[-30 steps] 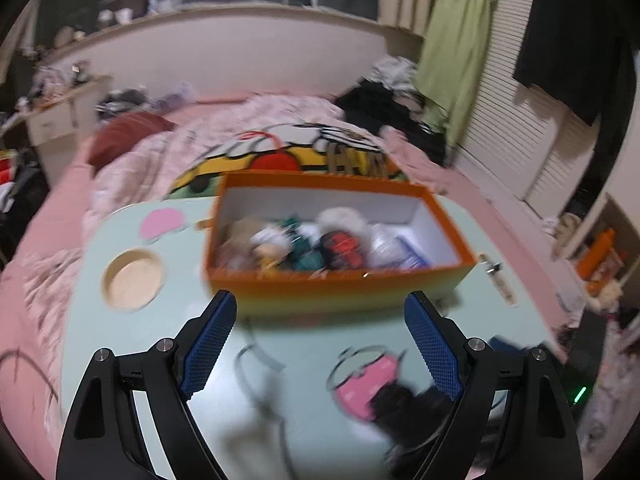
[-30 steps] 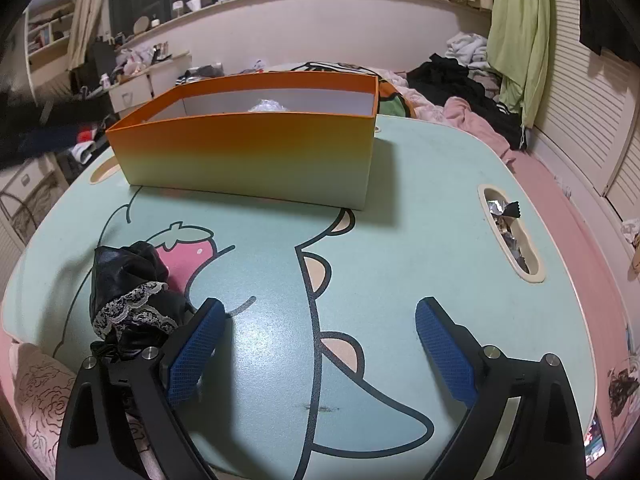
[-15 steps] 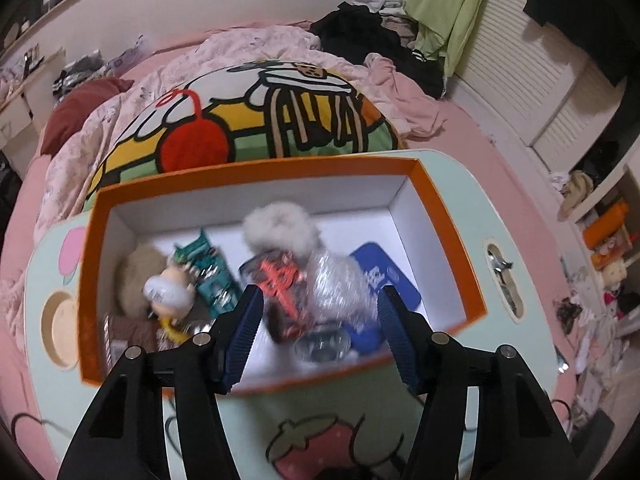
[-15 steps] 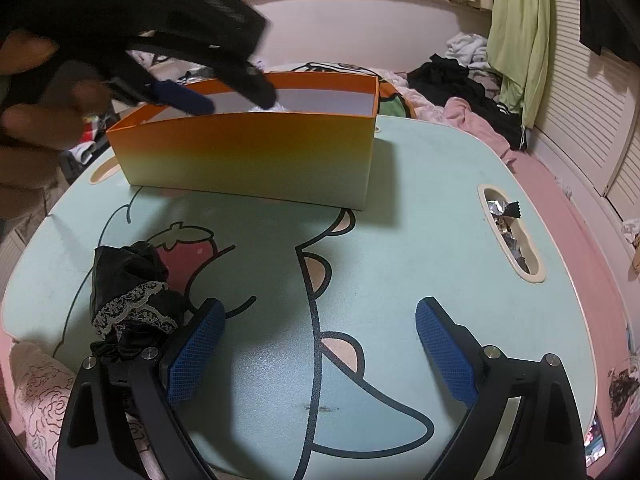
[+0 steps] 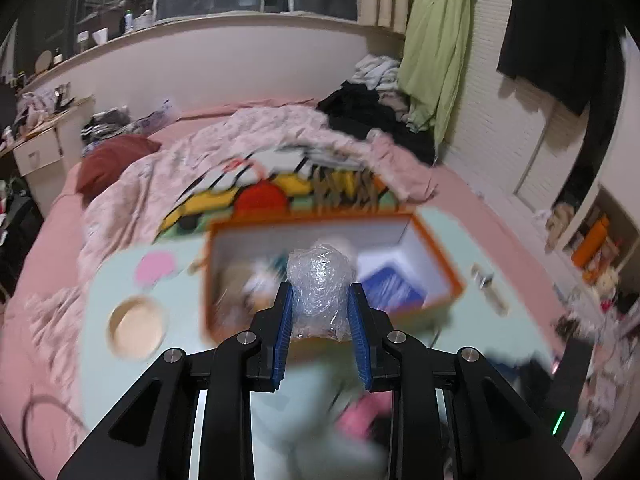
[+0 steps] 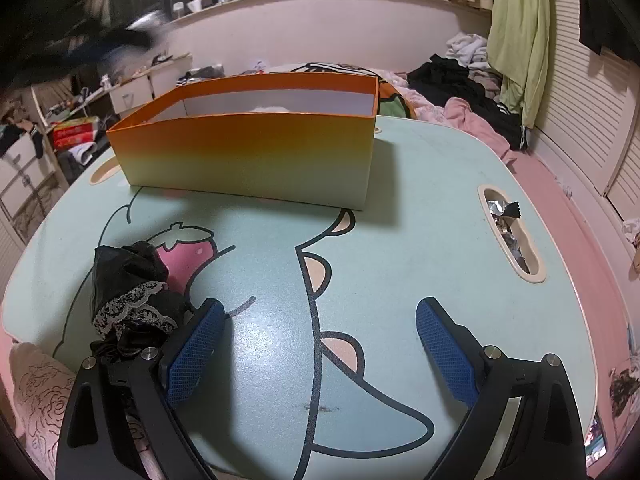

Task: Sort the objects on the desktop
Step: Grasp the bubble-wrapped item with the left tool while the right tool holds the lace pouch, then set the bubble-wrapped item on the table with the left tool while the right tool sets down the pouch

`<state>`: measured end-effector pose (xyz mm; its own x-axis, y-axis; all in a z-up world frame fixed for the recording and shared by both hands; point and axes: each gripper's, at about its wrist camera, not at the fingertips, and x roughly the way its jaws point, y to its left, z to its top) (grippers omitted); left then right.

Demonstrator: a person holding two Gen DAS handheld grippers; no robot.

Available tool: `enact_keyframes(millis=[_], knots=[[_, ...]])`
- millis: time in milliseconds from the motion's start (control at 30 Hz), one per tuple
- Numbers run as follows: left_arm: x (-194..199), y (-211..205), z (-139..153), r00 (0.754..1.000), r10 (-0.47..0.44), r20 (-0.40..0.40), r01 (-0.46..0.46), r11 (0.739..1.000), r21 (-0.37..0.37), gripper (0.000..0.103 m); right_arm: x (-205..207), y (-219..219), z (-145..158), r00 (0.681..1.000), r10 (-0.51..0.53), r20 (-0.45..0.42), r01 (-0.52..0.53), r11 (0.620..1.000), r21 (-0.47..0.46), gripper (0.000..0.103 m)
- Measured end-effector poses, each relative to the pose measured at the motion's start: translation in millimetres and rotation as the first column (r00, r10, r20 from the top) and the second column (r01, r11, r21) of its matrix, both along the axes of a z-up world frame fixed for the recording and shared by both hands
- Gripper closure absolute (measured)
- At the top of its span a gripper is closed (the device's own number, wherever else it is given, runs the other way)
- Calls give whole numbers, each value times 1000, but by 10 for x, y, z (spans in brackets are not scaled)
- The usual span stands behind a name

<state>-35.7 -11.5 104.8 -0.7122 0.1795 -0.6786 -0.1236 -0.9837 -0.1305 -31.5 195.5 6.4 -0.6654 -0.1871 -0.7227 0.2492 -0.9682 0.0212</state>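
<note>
My left gripper is closing its blue pads on a crumpled ball of clear bubble wrap, held in the air above the orange box. The box stands on the mint cartoon table and holds a blue flat item and other blurred things. In the right wrist view the left gripper is a dark blur high above the box. My right gripper stands open just over the table's near part, nothing between its fingers. A black lace-trimmed cloth lies beside its left finger.
A long slot at the table's right edge holds foil wrappers. A round cup recess sits left of the box. Behind the table is a bed with pink bedding and piled clothes.
My left gripper dipped into the box, closed on the bubble wrap ball and lifted it out. The right gripper and the black cloth have stayed where they were.
</note>
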Motion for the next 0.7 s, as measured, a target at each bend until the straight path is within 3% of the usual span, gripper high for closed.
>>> enact_keyframes(millis=[133, 233, 267, 333, 367, 467, 567, 667, 700], knots=[[191, -21, -622, 994, 13, 106, -8, 999, -46, 75, -4, 10, -9, 1000, 0, -1, 0, 1000, 1, 6], [172, 50, -994, 991, 4, 135, -8, 1000, 27, 72, -1, 6, -3, 1000, 1, -1, -1, 1000, 0, 6], [212, 69, -1026, 995, 18, 97, -23, 998, 55, 69, 0, 1, -1, 1000, 1, -1, -1, 1000, 1, 6], [196, 130, -1020, 996, 47, 81, -50, 998, 29, 31, -2, 5, -12, 1000, 0, 0, 0, 1000, 0, 6], [207, 138, -1004, 996, 47, 77, -49, 999, 13, 26, 0, 3, -11, 1000, 0, 0, 0, 1000, -1, 6], [329, 115, -921, 999, 41, 5, -41, 999, 3, 25, 55, 51, 30, 1000, 0, -20, -1, 998, -63, 6], [432, 107, -919, 1000, 25, 0, -25, 1000, -17, 23, 160, 204, 130, 996, -3, -86, -11, 987, -159, 6], [542, 88, -1080, 1000, 13, 24, -13, 1000, -22, 22, 309, 185, 307, 983, 83, -164, -115, 973, -198, 7], [614, 114, -1118, 1000, 19, -23, -20, 998, -62, 19, 366, 121, 370, 974, 148, -172, -182, 962, -202, 7]])
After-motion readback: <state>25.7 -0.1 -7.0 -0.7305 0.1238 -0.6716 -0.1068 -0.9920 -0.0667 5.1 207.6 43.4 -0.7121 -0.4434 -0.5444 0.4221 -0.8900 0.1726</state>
